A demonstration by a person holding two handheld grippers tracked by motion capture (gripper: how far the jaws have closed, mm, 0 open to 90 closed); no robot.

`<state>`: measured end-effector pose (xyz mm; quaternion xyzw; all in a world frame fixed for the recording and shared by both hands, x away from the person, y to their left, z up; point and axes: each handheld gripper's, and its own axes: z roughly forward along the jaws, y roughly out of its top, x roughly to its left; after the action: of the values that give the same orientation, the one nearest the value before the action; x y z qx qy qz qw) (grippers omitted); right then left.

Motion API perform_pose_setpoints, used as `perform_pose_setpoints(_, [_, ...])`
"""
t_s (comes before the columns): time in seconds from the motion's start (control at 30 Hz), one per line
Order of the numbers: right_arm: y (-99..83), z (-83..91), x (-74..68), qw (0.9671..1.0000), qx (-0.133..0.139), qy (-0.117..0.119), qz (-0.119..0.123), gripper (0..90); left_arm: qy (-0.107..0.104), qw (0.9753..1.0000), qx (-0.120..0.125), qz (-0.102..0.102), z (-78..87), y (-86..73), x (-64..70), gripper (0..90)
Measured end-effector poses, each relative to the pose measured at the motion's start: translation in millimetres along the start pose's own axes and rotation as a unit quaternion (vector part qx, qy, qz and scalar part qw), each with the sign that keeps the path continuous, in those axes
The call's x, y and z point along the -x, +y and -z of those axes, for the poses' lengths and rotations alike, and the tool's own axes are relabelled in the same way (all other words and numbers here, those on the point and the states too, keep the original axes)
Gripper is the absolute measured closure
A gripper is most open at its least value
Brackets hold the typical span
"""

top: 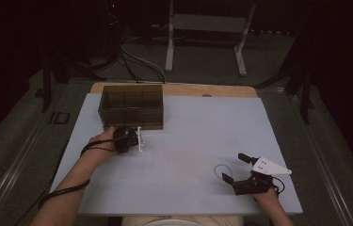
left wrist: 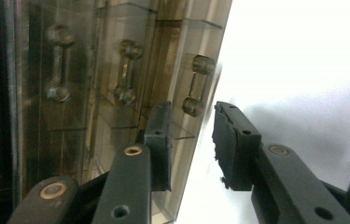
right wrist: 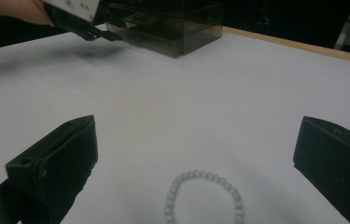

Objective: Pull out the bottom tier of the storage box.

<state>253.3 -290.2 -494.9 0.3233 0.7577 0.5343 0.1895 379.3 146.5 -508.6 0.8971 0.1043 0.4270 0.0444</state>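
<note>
With the left tongs [left wrist: 190, 140] part-open and empty just before the box's [left wrist: 116, 93] nearest handle [left wrist: 195, 85], straddle it squarely, while the wide-open, empty right tongs [right wrist: 196, 154] frame the bracelet [right wrist: 204, 196].

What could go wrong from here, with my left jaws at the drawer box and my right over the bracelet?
The left gripper stands open with the nearest drawer handle beyond its tips, not between them; closing now would likely miss it. The drawer box looks light, so a pull may drag it. The right gripper is open wide around the bead bracelet; closing could push the beads aside.
</note>
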Motion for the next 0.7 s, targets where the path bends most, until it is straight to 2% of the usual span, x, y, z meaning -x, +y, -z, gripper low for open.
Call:
perform_pose_setpoints(0.07, [0.0,-0.1,0.1,1.0,0.0,0.0,-0.001,0.0,-0.016,0.9997,0.012,0.013,3.5,-4.0,-6.7,67.8])
perform_pose_setpoints(0.2, [-0.2,-0.2,0.5,1.0,-0.001,-0.002,-0.002,0.0,-0.049,0.9972,0.042,0.038,9.1,-13.3,-18.6,61.7])
perform_pose_setpoints(0.37, [-0.1,-0.4,0.9,1.0,0.0,-0.001,-0.003,0.0,-0.091,0.9929,0.056,0.052,14.0,-24.3,-30.8,54.9])
perform_pose_setpoints(0.4, [-0.1,-0.4,0.8,1.0,0.0,-0.001,-0.003,0.0,-0.102,0.9921,0.05,0.054,14.4,-26.1,-33.1,52.3])
perform_pose_setpoints(0.53, [-0.2,-0.2,1.4,1.0,0.0,-0.001,-0.006,0.0,-0.12,0.9897,0.039,0.068,15.1,-32.0,-38.7,33.1])
perform_pose_setpoints(0.6, [-0.4,-0.3,1.9,1.0,0.0,-0.002,-0.007,0.0,-0.132,0.9873,0.035,0.081,15.2,-34.0,-42.3,22.7])
perform_pose_setpoints(0.63, [-0.4,-0.3,2.1,1.0,0.001,-0.002,-0.007,0.0,-0.149,0.9849,0.033,0.082,15.5,-35.4,-44.9,17.3])
perform_pose_setpoints(0.67, [-0.4,-0.2,2.0,1.0,0.001,-0.002,-0.007,0.0,-0.153,0.9842,0.032,0.084,15.3,-36.2,-46.7,11.3])
perform_pose_setpoints(0.7, [-0.4,-0.2,1.9,1.0,0.0,-0.002,-0.006,0.0,-0.154,0.9835,0.033,0.089,15.5,-37.2,-48.4,9.6])
